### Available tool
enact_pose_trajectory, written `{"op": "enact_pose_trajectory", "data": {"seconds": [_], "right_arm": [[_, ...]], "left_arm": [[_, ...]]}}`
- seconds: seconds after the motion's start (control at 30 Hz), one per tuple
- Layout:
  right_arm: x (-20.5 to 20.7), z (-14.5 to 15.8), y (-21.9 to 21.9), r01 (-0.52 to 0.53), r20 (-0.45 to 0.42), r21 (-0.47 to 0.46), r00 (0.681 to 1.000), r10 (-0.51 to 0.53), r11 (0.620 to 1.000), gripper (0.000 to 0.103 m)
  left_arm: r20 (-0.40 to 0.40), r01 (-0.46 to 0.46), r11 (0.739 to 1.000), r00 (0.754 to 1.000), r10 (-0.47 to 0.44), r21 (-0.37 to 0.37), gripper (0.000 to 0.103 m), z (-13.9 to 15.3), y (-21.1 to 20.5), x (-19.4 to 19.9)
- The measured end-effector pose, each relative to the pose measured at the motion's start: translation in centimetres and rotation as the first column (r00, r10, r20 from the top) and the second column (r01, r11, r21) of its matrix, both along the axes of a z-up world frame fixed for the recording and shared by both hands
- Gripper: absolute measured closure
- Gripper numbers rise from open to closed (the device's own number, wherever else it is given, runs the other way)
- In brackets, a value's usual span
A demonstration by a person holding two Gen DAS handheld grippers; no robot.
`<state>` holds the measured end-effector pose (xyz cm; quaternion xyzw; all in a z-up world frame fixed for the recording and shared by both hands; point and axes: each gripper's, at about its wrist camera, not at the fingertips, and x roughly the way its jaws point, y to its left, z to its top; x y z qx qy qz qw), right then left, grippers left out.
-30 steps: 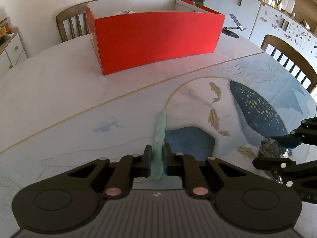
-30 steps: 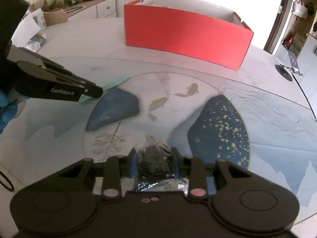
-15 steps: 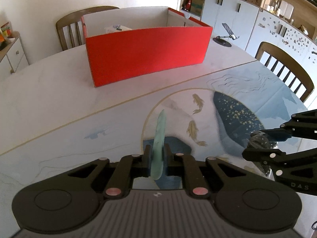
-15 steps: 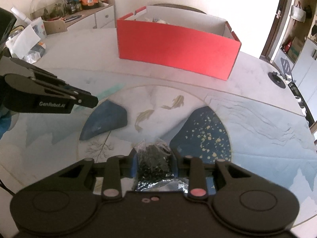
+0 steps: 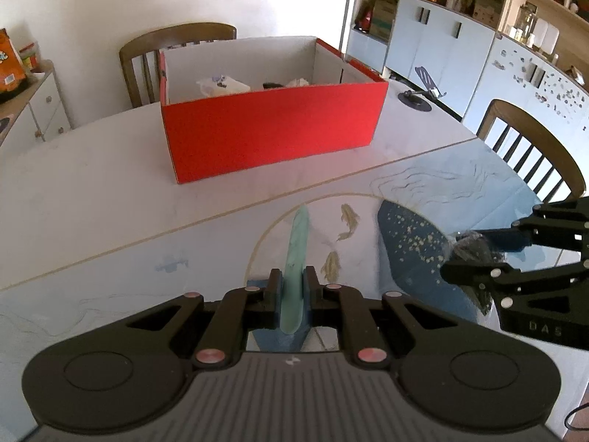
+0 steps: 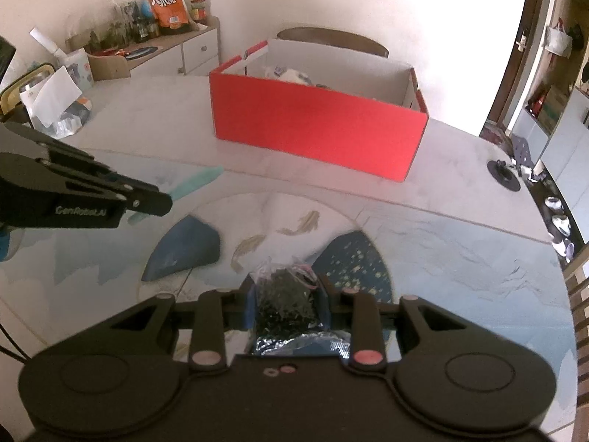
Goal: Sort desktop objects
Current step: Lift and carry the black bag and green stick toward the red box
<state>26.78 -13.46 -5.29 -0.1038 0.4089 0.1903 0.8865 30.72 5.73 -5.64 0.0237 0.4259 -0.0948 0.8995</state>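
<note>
The left gripper (image 5: 292,287) is clamped tight on a thin pale-green strip (image 5: 297,254) that juts forward past its fingertips, above the painted table (image 5: 92,191). To its right, the right gripper (image 6: 285,296) is closed partway onto a clear bag of dark bits (image 6: 283,300), also off the table. Ahead of both claws stands one open red box (image 5: 272,129) with a few pale items inside; nothing lies between claws and box. Two wooden chairs show, one (image 5: 176,51) behind the box and one (image 5: 533,147) further right. "GenRobot.AI" reads on the left gripper's finger, "DAS" on the right's. A phone stand (image 5: 419,92) sits right of the box.
</note>
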Motion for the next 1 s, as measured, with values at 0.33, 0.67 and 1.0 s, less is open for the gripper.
{"op": "enact_pose_trajectory", "data": {"seconds": [0.33,0.67,1.0], "right_arm": [[2.1,2.9,-2.0,-0.029,0.011,0.05,1.0,0.028,0.998,0.072],[4.8,5.2,-3.3,-0.063,0.059,0.077,0.997,0.059,0.995,0.072],[8.1,7.2,-4.2,-0.093,0.084,0.109,0.993,0.085,0.99,0.072]], "left_arm": [[0.027,-0.041,0.999,0.999,0.041,-0.008,0.093,3.0,-1.8,0.4],[0.065,-0.081,0.997,0.995,0.082,-0.019,0.093,5.4,-3.1,2.0],[0.086,-0.117,0.993,0.989,0.118,-0.017,0.093,7.2,-3.8,4.0]]}}
